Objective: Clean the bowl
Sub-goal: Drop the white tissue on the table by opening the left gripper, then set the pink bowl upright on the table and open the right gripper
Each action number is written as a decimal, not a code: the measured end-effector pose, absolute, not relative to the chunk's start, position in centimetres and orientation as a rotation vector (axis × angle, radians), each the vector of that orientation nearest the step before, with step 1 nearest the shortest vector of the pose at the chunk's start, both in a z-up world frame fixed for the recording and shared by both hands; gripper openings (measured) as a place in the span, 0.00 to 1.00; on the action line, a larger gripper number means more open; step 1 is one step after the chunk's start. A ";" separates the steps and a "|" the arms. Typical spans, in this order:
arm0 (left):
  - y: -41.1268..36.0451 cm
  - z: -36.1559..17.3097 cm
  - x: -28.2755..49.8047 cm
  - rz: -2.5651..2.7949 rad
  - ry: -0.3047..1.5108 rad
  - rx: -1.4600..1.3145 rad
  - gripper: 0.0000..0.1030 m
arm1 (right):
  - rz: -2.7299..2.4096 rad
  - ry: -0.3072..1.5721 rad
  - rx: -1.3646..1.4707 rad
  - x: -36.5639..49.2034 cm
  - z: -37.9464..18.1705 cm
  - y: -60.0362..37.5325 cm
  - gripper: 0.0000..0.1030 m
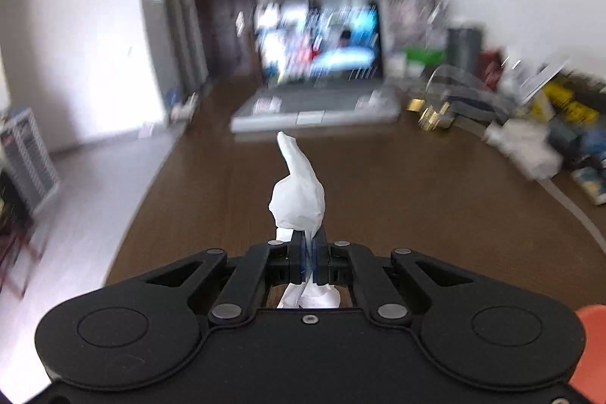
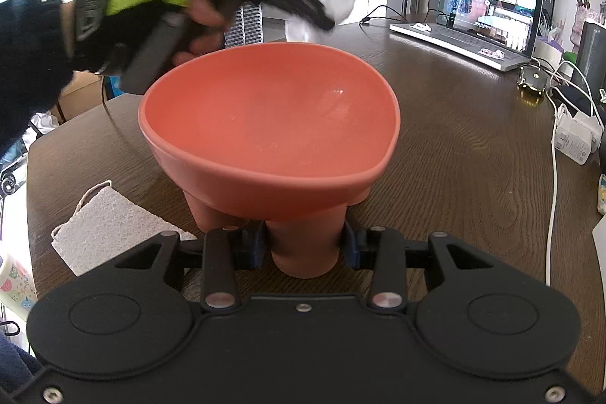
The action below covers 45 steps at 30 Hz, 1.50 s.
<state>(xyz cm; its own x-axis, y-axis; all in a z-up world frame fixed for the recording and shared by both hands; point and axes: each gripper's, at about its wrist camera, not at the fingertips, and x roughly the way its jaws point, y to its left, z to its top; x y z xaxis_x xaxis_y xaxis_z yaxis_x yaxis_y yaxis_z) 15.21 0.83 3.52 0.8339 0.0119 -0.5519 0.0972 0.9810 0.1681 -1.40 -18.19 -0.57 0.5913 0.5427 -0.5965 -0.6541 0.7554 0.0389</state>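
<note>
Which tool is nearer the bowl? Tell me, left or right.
Right. The right tool is closed around one of the legs under the bowl, touching it. The left tool, gripping a tissue, is in the air beyond the bowl's far rim.

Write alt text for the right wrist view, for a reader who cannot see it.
The right gripper has its fingers around one leg of an orange bowl standing on a dark wooden table. Beyond the bowl, a gloved hand holds the left gripper, which is pinching a white tissue. A white sponge lies left; an open laptop sits behind.
</note>
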 end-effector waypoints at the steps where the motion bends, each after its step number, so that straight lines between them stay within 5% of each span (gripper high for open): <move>1: 0.9 3.2 15.4 -0.028 0.601 0.200 0.03 | 0.700 0.626 -0.192 -1.4 -0.6 -18.2 0.43; 5: 1.9 1.5 16.4 0.040 0.673 0.162 0.10 | 0.696 0.626 -0.190 -1.5 -0.6 -18.2 0.43; 6: 2.1 1.3 16.4 0.046 0.683 0.151 0.36 | 0.698 0.624 -0.190 -1.5 -0.6 -18.2 0.43; 7: 2.4 1.3 16.3 0.044 0.688 0.143 0.79 | 0.697 0.624 -0.192 -1.5 -0.6 -18.2 0.43; 8: 2.4 1.2 16.1 0.041 0.684 0.148 0.99 | 0.696 0.623 -0.193 -1.5 -0.6 -18.2 0.43; 30: 5.1 4.1 4.4 0.169 0.595 0.125 1.00 | 0.638 0.626 -0.178 -1.2 -0.6 -17.8 0.50; 33: 6.6 4.4 2.4 0.177 0.585 0.080 1.00 | 0.577 0.628 -0.151 -0.6 -0.5 -17.1 0.42; 45: 6.1 3.1 -1.4 0.106 0.580 0.018 1.00 | 0.300 0.611 -0.109 5.1 -0.4 -15.9 0.41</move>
<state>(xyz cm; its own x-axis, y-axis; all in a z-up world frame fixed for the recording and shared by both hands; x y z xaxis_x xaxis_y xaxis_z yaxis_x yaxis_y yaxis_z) -1.40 6.14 3.05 0.8314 0.1051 -0.5456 -0.0951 0.9944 0.0465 5.09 -15.91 -0.42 0.7773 0.2446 -0.5797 -0.3089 0.9510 -0.0128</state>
